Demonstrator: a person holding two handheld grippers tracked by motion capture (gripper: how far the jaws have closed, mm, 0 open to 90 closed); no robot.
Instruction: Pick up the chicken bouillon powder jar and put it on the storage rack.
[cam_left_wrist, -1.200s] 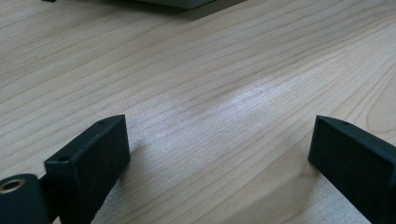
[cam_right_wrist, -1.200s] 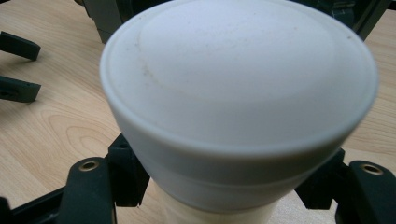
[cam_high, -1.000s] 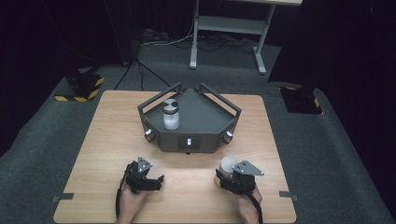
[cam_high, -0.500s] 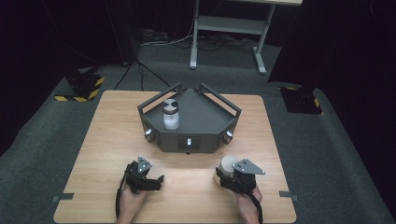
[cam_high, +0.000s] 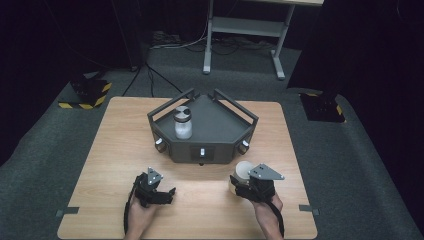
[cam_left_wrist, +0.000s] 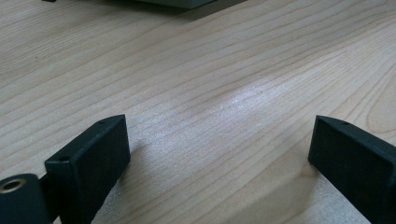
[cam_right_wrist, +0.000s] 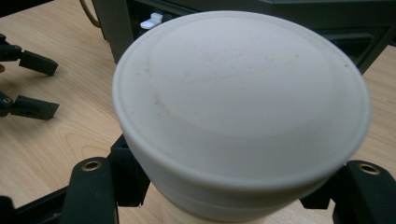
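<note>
Two grippers are working over the wooden table (cam_high: 110, 150): the left gripper (cam_high: 167, 192) is resting with jaws spread on bare wood grain, and the right gripper (cam_high: 235, 184) is clamping one round white jar (cam_right_wrist: 243, 112), its lower body hidden. Farther back, one smaller jar (cam_high: 182, 122) is standing on the dark angular tray (cam_high: 220, 125).

High view overlooks table (cam_high: 120, 150); gripper views ride close, sharing tabletop.

The white jar (cam_right_wrist: 240, 112) hides the right gripper's fingers (cam_right_wrist: 88, 191) where they grip it; its base runs off the right gripper view's bottom edge.
</note>
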